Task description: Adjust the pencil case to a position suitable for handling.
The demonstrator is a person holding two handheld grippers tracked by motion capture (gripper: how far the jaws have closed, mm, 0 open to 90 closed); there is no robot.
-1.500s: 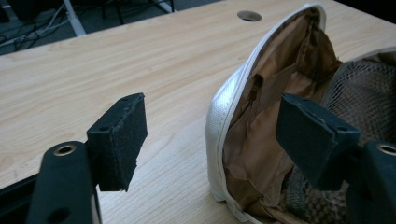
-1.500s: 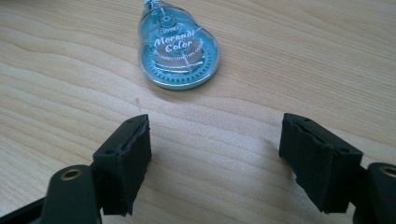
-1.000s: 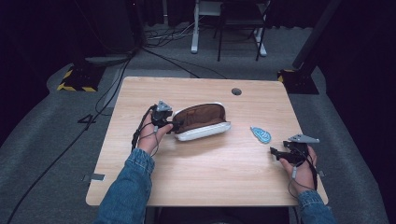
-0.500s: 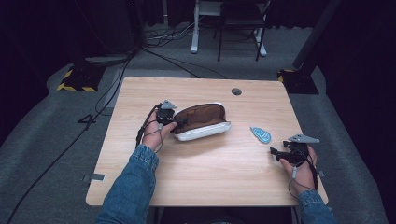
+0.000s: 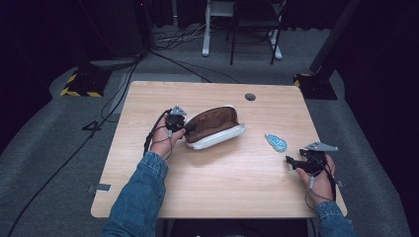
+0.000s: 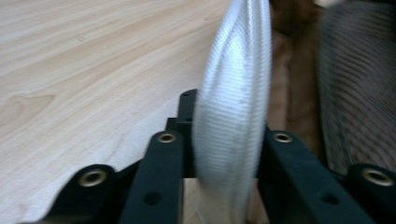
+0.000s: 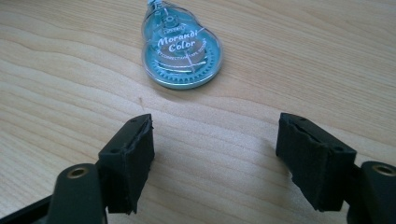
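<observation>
On the wood table (image 5: 217, 173) the left gripper (image 5: 184, 129) has just been closing and now pinches the white rim of the open pouch (image 5: 213, 127). The right gripper (image 7: 215, 158) rests on the table with jaws apart and empty, just short of the teal tape (image 7: 181, 50). Judging by this, 1 step is done, the pouch held; picking up the tape and putting it inside remain.

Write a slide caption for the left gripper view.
Left gripper, jaws just closed, pinching the white edge of the open pencil case above the wooden table.

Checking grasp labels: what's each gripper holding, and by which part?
Left gripper has just been closing and pinches the pouch by its white edge wall. Right gripper is open, empty, short of the correction tape.
</observation>
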